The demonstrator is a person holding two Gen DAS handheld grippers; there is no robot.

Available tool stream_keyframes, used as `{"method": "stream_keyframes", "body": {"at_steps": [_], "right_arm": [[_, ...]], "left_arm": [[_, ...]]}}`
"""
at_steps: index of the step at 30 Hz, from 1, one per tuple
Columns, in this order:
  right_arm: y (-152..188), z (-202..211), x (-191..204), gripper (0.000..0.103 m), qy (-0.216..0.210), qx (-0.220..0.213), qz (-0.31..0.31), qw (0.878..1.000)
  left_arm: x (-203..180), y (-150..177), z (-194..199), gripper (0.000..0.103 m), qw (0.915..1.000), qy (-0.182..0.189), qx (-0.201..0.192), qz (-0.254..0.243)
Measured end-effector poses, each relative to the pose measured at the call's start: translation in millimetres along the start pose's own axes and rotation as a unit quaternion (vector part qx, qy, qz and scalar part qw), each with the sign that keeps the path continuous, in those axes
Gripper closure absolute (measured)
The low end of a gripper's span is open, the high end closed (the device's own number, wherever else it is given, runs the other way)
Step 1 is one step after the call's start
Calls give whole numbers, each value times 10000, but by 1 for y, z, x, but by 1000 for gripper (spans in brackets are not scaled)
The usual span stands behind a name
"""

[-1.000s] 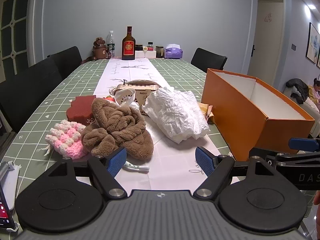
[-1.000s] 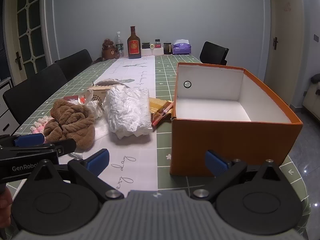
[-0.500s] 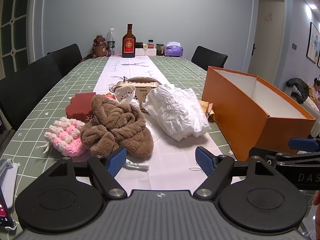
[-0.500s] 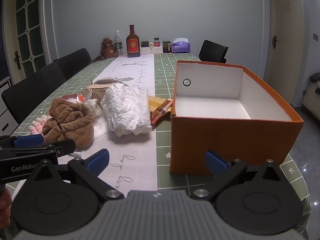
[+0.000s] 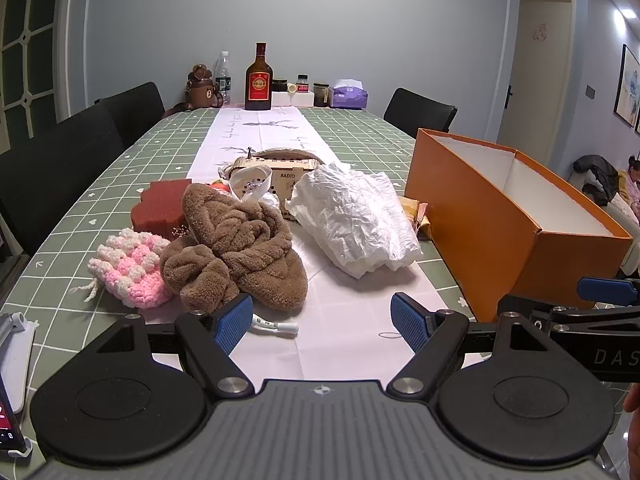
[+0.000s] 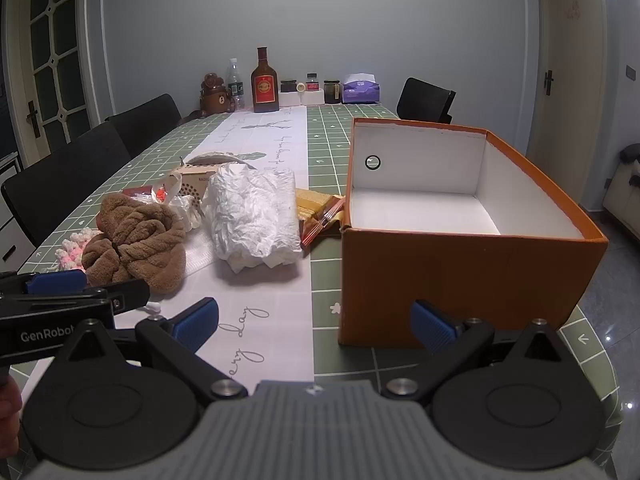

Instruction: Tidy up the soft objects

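A pile of soft things lies on the table's white runner: a brown plush slipper pair [image 5: 240, 248] [image 6: 136, 236], a pink and white knitted piece [image 5: 128, 266] [image 6: 74, 250], a dark red sponge [image 5: 160, 206] and a crumpled white bundle [image 5: 356, 222] [image 6: 256, 216]. An empty orange box [image 5: 488, 232] [image 6: 460, 276] stands open to their right. My left gripper [image 5: 322, 324] hovers open just short of the slippers, nothing between its blue pads. My right gripper [image 6: 316, 322] is open too, in front of the box's near left corner.
A small wooden radio [image 5: 280, 176], a white perforated piece [image 5: 252, 182] and yellow packets [image 6: 316, 208] lie behind the pile. A white pen-like stick [image 5: 276, 325] lies by my left pad. Bottles, jars and a tissue box [image 5: 350, 94] stand at the far end. Black chairs line the left side. A phone [image 5: 8, 416] sits at the near left.
Both views have shifted slightly, so the objects sit a little lower and nearer in frame. Nothing on the table has moved and both grippers stay open.
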State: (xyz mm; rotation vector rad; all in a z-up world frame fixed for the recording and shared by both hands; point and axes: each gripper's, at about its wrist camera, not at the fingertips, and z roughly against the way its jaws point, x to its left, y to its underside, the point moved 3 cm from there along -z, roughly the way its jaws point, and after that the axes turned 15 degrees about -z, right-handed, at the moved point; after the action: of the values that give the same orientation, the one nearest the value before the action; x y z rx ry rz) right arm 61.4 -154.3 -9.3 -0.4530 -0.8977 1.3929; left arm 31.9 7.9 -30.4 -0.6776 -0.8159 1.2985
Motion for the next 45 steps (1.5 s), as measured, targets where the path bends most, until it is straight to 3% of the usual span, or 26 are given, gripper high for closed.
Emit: {"method": "stream_keyframes", "body": {"at_steps": [45], "right_arm": [[-3,1,0,3,95,6,30,10000]], "left_arm": [[-1,-4,2,11,10000,18,-1,-18]]}}
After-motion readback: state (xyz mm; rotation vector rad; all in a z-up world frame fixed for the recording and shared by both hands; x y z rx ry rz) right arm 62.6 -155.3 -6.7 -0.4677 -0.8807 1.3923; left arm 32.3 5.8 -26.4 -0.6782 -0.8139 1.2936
